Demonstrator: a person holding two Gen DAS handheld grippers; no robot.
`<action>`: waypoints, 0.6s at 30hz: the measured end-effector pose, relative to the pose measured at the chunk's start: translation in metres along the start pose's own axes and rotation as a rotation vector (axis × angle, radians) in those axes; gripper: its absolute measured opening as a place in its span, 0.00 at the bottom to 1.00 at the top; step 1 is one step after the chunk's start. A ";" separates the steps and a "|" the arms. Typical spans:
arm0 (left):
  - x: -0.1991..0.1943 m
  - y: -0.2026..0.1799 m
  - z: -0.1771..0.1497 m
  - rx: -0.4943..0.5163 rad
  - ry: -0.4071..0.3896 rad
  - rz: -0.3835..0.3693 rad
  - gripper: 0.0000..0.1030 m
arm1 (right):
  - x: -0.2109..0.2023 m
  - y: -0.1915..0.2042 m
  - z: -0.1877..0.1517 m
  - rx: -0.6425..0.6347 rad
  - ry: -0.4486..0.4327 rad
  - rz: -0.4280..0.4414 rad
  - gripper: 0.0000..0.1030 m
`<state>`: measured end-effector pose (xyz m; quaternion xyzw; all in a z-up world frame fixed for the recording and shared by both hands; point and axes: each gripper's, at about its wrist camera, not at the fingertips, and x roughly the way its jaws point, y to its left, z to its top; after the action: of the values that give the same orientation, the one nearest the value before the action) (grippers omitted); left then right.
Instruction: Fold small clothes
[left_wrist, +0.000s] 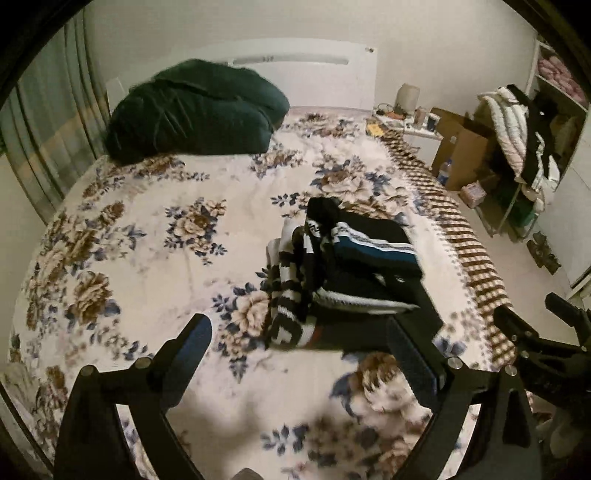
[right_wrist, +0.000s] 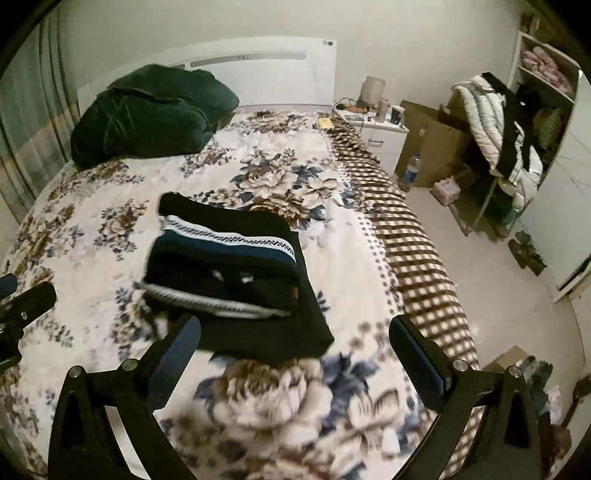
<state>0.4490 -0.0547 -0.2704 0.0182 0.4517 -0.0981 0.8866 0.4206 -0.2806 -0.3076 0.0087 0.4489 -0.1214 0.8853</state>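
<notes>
Folded clothes (right_wrist: 236, 273): a dark stack with white patterned bands and a teal stripe, lying on the bed (left_wrist: 147, 266), on its floral cover, near the checked blanket (right_wrist: 413, 266) along the bed's edge. Left gripper (left_wrist: 299, 354): jaws spread wide, nothing between them; the stack lies beyond the tips, nearer the right-hand finger, apart from both pads. Right gripper (right_wrist: 295, 350): jaws likewise wide and empty; the stack's near edge lies just past the left-hand fingertip, no pad pressing on it. Dark green bedding bundle (left_wrist: 195, 110): heaped at the headboard end, well apart from the stack.
</notes>
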 end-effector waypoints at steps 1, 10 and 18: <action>-0.014 -0.001 -0.003 0.000 -0.007 -0.001 0.93 | -0.021 0.000 -0.004 0.003 -0.008 -0.004 1.00; -0.147 -0.007 -0.032 0.016 -0.081 -0.001 0.93 | -0.201 -0.004 -0.037 0.029 -0.102 -0.023 1.00; -0.245 -0.011 -0.057 0.002 -0.142 -0.010 0.93 | -0.352 -0.006 -0.062 0.015 -0.203 -0.046 1.00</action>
<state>0.2618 -0.0197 -0.1062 0.0097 0.3877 -0.1043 0.9158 0.1706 -0.2059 -0.0635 -0.0074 0.3562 -0.1454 0.9230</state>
